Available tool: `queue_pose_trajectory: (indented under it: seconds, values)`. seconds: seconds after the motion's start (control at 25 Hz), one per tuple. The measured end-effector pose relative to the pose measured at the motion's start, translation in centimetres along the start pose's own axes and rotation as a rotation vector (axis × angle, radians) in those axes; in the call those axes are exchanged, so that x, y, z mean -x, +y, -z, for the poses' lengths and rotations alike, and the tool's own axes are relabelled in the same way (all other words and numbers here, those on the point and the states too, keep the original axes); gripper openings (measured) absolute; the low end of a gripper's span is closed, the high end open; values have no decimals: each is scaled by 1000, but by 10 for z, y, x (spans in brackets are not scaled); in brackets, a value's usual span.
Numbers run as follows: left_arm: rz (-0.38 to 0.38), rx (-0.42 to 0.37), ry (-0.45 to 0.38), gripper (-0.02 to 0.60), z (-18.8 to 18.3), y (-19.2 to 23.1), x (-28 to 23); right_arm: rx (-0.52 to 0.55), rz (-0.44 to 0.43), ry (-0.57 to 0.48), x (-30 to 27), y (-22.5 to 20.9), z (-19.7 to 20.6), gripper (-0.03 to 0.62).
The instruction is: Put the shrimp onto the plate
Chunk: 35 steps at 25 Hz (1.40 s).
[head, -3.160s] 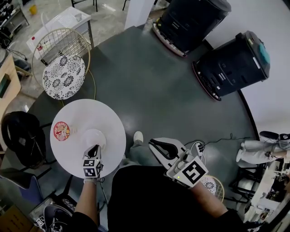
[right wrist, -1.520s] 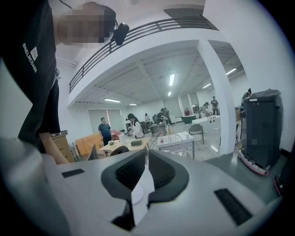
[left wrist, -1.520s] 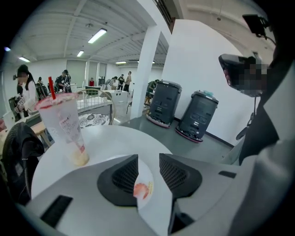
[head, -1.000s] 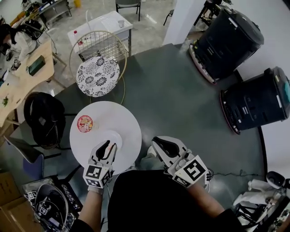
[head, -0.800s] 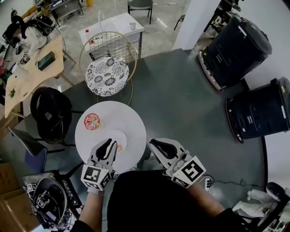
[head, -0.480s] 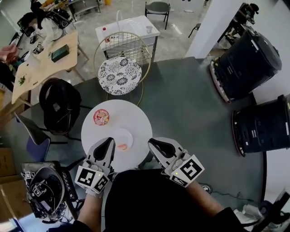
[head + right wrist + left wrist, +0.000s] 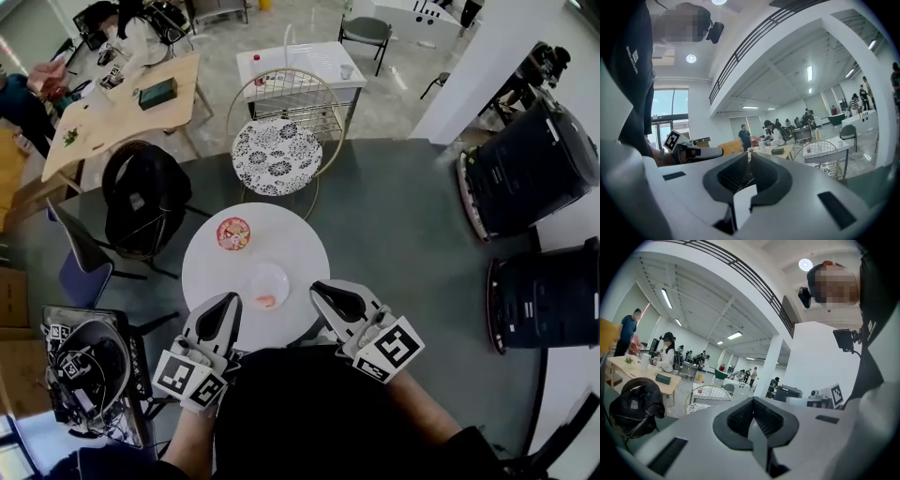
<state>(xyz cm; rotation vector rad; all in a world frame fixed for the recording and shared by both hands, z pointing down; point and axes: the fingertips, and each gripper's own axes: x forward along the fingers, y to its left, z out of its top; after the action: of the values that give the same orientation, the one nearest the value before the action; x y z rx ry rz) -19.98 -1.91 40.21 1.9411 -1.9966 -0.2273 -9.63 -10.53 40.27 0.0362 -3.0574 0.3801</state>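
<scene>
Shrimp (image 7: pixel 266 301), small and orange, lies on the round white plate (image 7: pixel 272 272), nearer my left gripper (image 7: pixel 229 301), its empty jaws just closed, than my right gripper (image 7: pixel 321 288), also shut empty.

Shrimp (image 7: pixel 266 301) on plate (image 7: pixel 273 278): detail too small to be resolved. Cup (image 7: pixel 233 233) lid print not legible. Near rim of table (image 7: pixel 211 272) is hidden by left hand-held gripper (image 7: pixel 228 305) and right hand-held gripper (image 7: pixel 327 292). Black bin (image 7: pixel 548 305) is cut off at right edge.
</scene>
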Motion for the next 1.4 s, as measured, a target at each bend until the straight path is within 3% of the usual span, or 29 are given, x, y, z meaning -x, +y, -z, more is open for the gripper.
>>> queue_pose_trajectory:
  seconds: [0.52,0.8,1.08,1.2,1.4]
  values:
    - [-32,27,-23,6,2,5,5,36,-47,19,-13,-2,-2,31]
    - [-14,13,-24,6,2,3,-3,88,-71,26,-17,3,-3,31]
    - [49,6,-22,6,1,-6,-11,70,-54,35,-16,-2,-2,31]
    - [73,42,-10,6,3,-6,-12,66,-59,44,-18,0,1,31]
    - [49,64,6,6,9,0,-11,68,-52,40,-17,-2,2,31]
